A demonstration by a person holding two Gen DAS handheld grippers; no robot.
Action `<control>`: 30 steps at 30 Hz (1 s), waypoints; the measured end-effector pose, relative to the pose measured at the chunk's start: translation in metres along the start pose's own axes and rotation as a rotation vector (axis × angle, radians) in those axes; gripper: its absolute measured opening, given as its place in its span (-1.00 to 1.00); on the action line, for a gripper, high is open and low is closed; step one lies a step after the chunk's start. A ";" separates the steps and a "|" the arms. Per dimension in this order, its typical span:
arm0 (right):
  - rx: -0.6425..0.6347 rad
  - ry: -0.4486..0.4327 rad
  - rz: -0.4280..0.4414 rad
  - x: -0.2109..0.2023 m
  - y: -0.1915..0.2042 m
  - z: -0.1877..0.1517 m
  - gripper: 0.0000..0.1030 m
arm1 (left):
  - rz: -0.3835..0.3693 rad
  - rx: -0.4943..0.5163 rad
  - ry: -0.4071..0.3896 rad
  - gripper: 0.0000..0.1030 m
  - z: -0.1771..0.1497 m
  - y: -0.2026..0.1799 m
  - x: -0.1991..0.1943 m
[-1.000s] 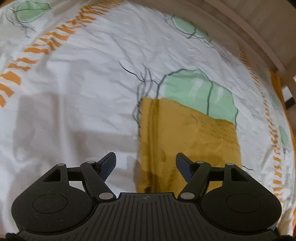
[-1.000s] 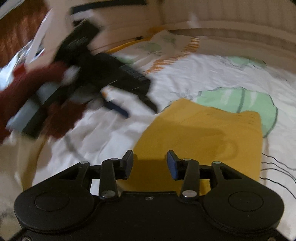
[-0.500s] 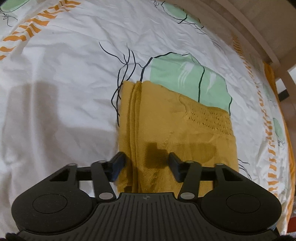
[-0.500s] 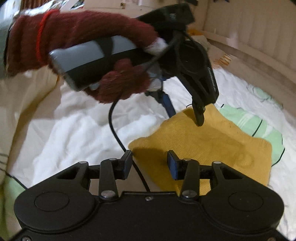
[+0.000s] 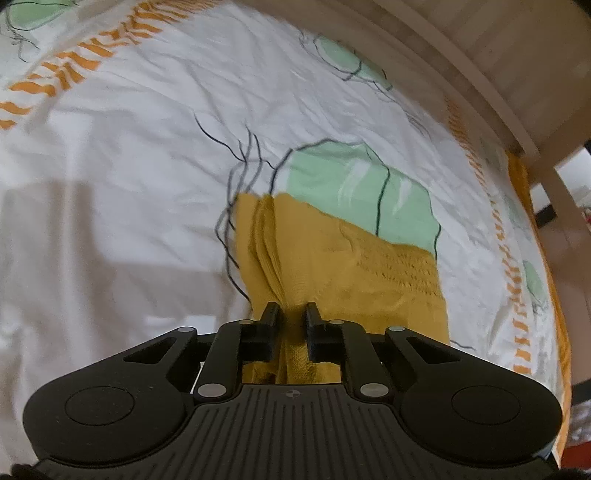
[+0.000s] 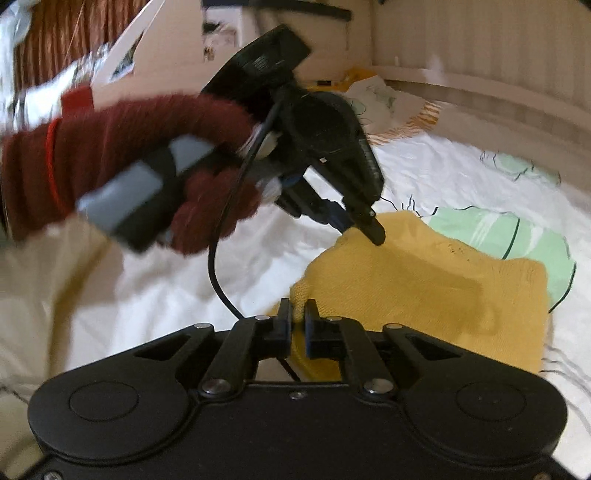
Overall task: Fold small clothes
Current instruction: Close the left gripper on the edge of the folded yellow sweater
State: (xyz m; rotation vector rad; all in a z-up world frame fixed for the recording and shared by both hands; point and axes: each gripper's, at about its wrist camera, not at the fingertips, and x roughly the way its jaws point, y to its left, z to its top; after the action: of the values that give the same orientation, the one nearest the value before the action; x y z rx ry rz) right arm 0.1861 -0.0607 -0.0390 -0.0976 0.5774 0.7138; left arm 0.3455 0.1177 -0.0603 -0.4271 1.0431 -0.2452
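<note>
While the mustard knit garment [image 5: 343, 273] lies flat on the white printed bedsheet [image 5: 122, 177], low and right of centre in my left wrist view, I have both tools pinching its near edge. At the bottom centre of that view, my left gripper [image 5: 291, 314] has just closed its jaws onto a bunched ridge of the layered left-hand edge, and the fabric rises up between the pads. I judge that grip is there to lift all the stacked layers together.

In the right wrist view, a hand in a dark red knitted glove [image 6: 122, 173] fills the upper left, holding the left tool with its tips on the far corner of the cloth. Lower centre, my right gripper [image 6: 297, 314] has also just closed, nipping the garment's near corner, which pokes up between the fingers. With two corners of one edge held, I expect to carry that edge across for the next fold. Beyond, at the upper right, a pale wooden bed frame [image 6: 480, 33] borders the sheet.
</note>
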 end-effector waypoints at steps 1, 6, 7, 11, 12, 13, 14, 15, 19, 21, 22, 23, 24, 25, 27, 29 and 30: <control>0.001 0.005 0.007 0.002 0.001 0.001 -0.77 | 0.018 0.005 -0.008 -0.92 0.000 0.001 -0.002; 0.020 0.091 0.050 0.030 0.001 -0.008 -0.54 | 0.075 -0.014 0.020 -0.89 -0.002 0.012 0.005; 0.031 0.104 0.061 0.033 0.000 -0.010 -0.53 | 0.094 -0.016 0.025 -0.88 -0.002 0.012 0.006; 0.128 0.076 0.115 0.022 -0.013 -0.013 -0.18 | 0.089 -0.013 -0.008 -0.88 -0.004 0.014 -0.006; 0.148 0.060 0.120 0.015 -0.017 -0.012 -0.14 | 0.073 -0.024 -0.023 -0.87 -0.005 0.016 -0.011; 0.164 0.047 0.121 0.009 -0.022 -0.011 -0.08 | 0.055 -0.033 -0.039 -0.87 -0.005 0.019 -0.017; 0.182 0.035 0.119 0.004 -0.026 -0.010 -0.05 | 0.042 -0.040 -0.052 -0.86 -0.007 0.020 -0.023; 0.206 0.020 0.115 -0.002 -0.031 -0.010 0.04 | 0.038 -0.045 -0.065 -0.86 -0.008 0.020 -0.030; 0.314 -0.026 0.096 -0.023 -0.052 -0.010 0.19 | 0.038 -0.021 -0.118 -0.73 -0.018 0.014 -0.059; 0.356 -0.034 0.065 -0.033 -0.061 -0.012 0.24 | 0.018 -0.008 -0.138 -0.42 -0.026 0.010 -0.071; 0.374 -0.037 0.048 -0.035 -0.063 -0.010 0.33 | 0.001 -0.008 -0.145 -0.35 -0.031 0.008 -0.077; 0.395 -0.041 0.034 -0.040 -0.068 -0.011 0.37 | -0.015 -0.011 -0.149 -0.34 -0.035 0.006 -0.080; 0.418 -0.045 0.021 -0.044 -0.072 -0.012 0.41 | -0.030 -0.013 -0.144 -0.33 -0.039 0.005 -0.082; 0.443 -0.048 0.007 -0.049 -0.077 -0.013 0.44 | -0.041 -0.010 -0.132 -0.26 -0.043 0.002 -0.081; 0.492 -0.052 -0.015 -0.054 -0.087 -0.015 0.56 | -0.049 0.010 -0.109 -0.10 -0.050 -0.003 -0.077; 0.538 -0.056 -0.026 -0.059 -0.098 -0.017 0.69 | -0.036 0.046 -0.076 -0.04 -0.056 -0.009 -0.069; 0.563 -0.056 -0.029 -0.061 -0.104 -0.019 0.80 | -0.030 0.060 -0.058 0.06 -0.060 -0.011 -0.066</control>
State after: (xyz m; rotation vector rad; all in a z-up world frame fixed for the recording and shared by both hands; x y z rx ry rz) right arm 0.2072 -0.1803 -0.0335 0.4349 0.7021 0.5031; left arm 0.2612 0.1203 -0.0291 -0.3935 0.9703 -0.2886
